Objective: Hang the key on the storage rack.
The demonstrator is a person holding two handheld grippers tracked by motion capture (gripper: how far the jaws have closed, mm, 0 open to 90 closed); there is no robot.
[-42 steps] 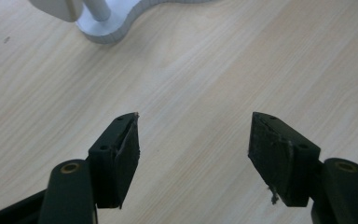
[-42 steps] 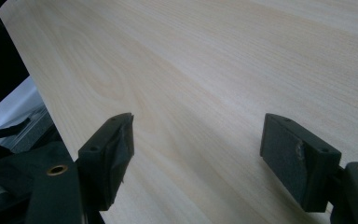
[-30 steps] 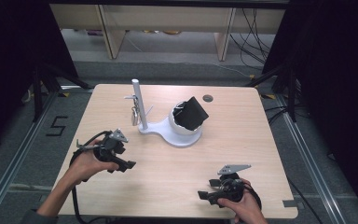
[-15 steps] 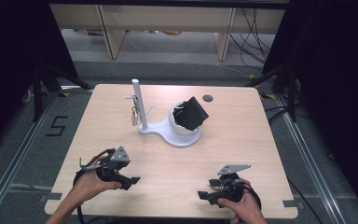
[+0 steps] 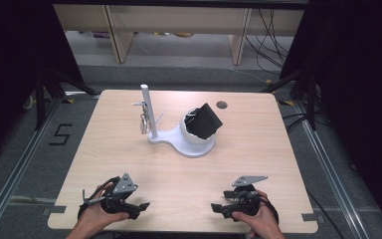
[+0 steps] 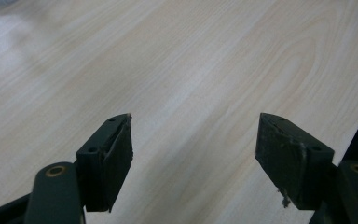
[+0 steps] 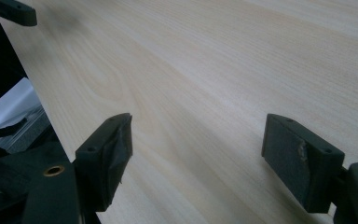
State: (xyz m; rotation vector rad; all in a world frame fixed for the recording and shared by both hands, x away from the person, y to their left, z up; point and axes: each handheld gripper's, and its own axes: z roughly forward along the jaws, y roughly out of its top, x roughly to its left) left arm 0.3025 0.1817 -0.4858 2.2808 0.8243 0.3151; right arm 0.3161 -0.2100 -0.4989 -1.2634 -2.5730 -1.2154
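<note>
My left gripper (image 5: 138, 206) sits at the lower left of the frame, my right gripper (image 5: 218, 208) at the lower right, both with jaws wide and empty over the pale wooden tabletop (image 5: 258, 149). Farther up, centre frame, stands the white stand with its upright post (image 5: 151, 130) and a black pouch (image 5: 205, 121).

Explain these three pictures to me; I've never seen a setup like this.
A person sits at a wooden table, holding a two-jawed tool in each hand. The high view looks down from above: the left hand-held gripper and right hand-held gripper rest near the table's front edge. The other two pictures come from cameras riding on those tools, looking along their black jaws at bare wood. Both stand open, holding nothing. Mid-table sits a white stand with an upright post, a hanging padlock, and a bowl holding a black object.
</note>
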